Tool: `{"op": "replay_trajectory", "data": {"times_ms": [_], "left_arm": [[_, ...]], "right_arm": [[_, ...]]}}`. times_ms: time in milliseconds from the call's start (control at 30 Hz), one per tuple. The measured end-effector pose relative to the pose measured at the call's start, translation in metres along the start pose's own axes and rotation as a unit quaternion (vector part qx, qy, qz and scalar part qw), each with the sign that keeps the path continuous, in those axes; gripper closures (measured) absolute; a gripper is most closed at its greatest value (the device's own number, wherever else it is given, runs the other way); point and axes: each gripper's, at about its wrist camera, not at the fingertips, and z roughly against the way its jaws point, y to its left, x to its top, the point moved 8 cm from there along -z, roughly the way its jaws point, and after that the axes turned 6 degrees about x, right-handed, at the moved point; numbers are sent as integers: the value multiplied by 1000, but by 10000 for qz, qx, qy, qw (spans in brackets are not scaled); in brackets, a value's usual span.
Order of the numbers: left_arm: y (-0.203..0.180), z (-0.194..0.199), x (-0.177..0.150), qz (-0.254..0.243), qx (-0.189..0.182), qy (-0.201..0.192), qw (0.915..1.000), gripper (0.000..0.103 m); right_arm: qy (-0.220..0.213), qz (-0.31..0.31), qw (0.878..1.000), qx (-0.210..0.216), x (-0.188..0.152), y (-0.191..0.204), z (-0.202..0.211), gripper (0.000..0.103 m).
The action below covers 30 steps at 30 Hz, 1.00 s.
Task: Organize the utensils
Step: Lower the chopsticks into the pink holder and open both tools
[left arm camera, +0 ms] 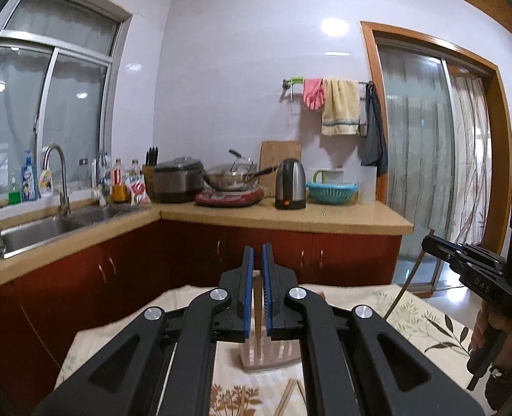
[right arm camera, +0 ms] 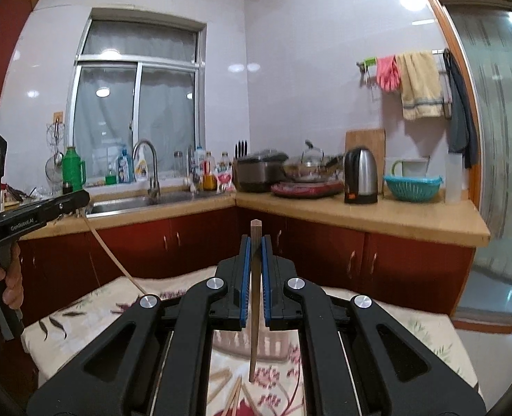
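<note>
Chopsticks were in hand on both sides: right gripper (right arm camera: 255, 260) was pressed together on a dark chopstick (right arm camera: 255, 305) that stood almost upright between the blue pads (right arm camera: 244, 277), top end above the fingertips, lower end hanging free over the table (right arm camera: 82, 326). Left gripper (left arm camera: 257, 267) was likewise closed, pinching a pale chopstick (right arm camera: 114, 260); from the right wrist view it slanted down from the tips toward the cloth. Holder (left arm camera: 268, 353), a slotted pale rack, sat on the table directly below and ahead of both grippers, near the middle of the cloth. Loose chopsticks (right arm camera: 233, 391) lay toward the table's near edge, just short of the holder. Judged step: carrying each stick to the holder for insertion. To do it well, each lower end should be brought over a free slot before descent, the stick kept near vertical, and the grip released only once the tip was inside; the slanted left stick would likely need squaring first. Risk: the two sticks crossing over the holder, so one at a time seemed safer. Table carried a floral cloth. Room was a kitchen: counter (left arm camera: 290, 215) along two walls, sink (left arm camera: 48, 232) under a window, kettle (left arm camera: 290, 183), red cabinets below.
</note>
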Motion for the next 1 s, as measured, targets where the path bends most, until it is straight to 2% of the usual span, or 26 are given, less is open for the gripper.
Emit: {"op": "replay_trajectory", "data": {"times_ms": [300,533,1000], "left_arm": [[-4,-14,26,-48,-40,-334,9994,97],[-4,-44,21,-20,-63,-268,9996,97],[7,-114,-39,169,-17,501,9986,97]], "right_arm": [[-361,114,9993,0,34,-9,-21,96],[-390,164,9991,21,38,-16,-50,96],[352,-290,9990,-31,-34,-49,-115,96]]}}
